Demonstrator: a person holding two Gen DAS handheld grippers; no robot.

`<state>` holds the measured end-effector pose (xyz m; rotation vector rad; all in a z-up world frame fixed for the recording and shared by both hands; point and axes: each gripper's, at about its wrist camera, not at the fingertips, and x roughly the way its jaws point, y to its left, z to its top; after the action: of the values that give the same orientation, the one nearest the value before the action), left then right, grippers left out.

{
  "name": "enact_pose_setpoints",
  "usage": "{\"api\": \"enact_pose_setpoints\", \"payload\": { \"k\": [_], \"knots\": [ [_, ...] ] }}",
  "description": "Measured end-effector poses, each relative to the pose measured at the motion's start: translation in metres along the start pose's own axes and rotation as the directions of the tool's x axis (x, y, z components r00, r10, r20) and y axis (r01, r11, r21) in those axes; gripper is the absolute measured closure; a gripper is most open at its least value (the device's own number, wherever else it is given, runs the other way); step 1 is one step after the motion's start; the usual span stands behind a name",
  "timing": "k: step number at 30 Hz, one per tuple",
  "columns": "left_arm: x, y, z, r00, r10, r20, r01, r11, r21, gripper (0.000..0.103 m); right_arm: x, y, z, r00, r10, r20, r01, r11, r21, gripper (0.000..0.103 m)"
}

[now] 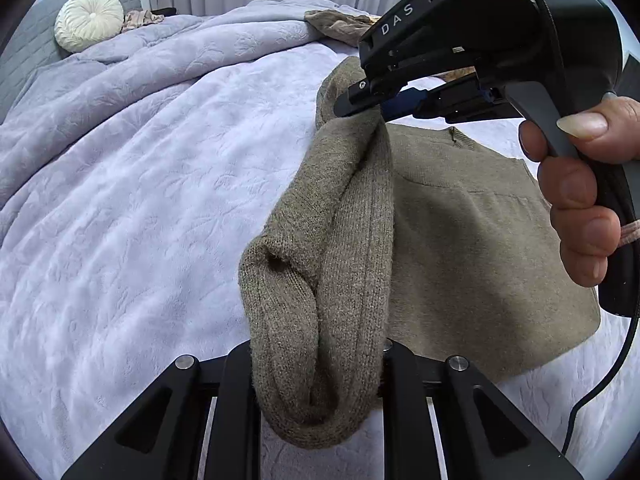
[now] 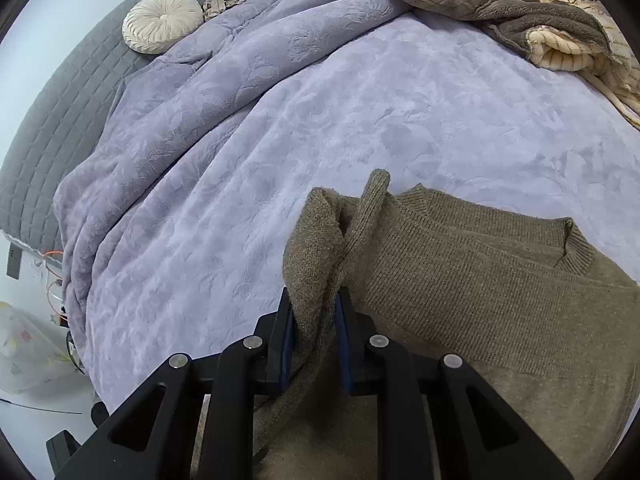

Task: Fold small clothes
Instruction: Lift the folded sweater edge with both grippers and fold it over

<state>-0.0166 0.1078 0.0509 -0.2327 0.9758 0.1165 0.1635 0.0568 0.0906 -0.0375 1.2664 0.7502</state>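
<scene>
An olive-brown knit sweater (image 1: 472,240) lies on the lilac bedspread (image 1: 160,200). My left gripper (image 1: 316,364) is shut on a bunched sleeve (image 1: 320,280) of the sweater, lifted off the bed. My right gripper (image 1: 360,108) comes in from the upper right in the left wrist view and is shut on the same sleeve higher up. In the right wrist view my right gripper (image 2: 316,316) pinches the sleeve fold (image 2: 320,248) between its blue pads (image 2: 343,320). The sweater body (image 2: 480,300) and its collar (image 2: 572,252) lie flat to the right.
A rumpled lilac duvet (image 2: 200,120) is heaped along the left. A round cream cushion (image 2: 162,22) rests against the grey headboard (image 2: 60,100). A pile of brown and cream-striped clothes (image 2: 520,12) lies at the far right of the bed.
</scene>
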Motion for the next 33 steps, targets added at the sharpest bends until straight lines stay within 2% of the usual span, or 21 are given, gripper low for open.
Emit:
{"api": "enact_pose_setpoints", "payload": {
  "k": [8, 16, 23, 33],
  "knots": [
    [-0.024, -0.046, 0.005, 0.999, 0.044, 0.024, -0.045, 0.995, 0.085, 0.085, -0.029, -0.016, -0.002, 0.999, 0.027, 0.035, -0.027, 1.000, -0.012, 0.083],
    [-0.024, -0.121, 0.009, 0.991, 0.130, 0.028, -0.133, 0.968, 0.214, 0.085, -0.061, -0.061, -0.010, 0.998, 0.026, 0.052, -0.025, 1.000, -0.019, 0.083],
    [-0.019, -0.173, 0.011, 0.992, 0.126, 0.014, -0.125, 0.950, 0.287, 0.085, -0.084, -0.102, -0.020, 0.994, 0.057, 0.094, -0.060, 0.998, 0.028, 0.083],
    [-0.008, -0.219, 0.007, 0.989, 0.145, 0.010, -0.139, 0.924, 0.355, 0.085, -0.107, -0.148, -0.039, 0.987, 0.085, 0.133, -0.093, 0.994, 0.055, 0.083]
  ]
}}
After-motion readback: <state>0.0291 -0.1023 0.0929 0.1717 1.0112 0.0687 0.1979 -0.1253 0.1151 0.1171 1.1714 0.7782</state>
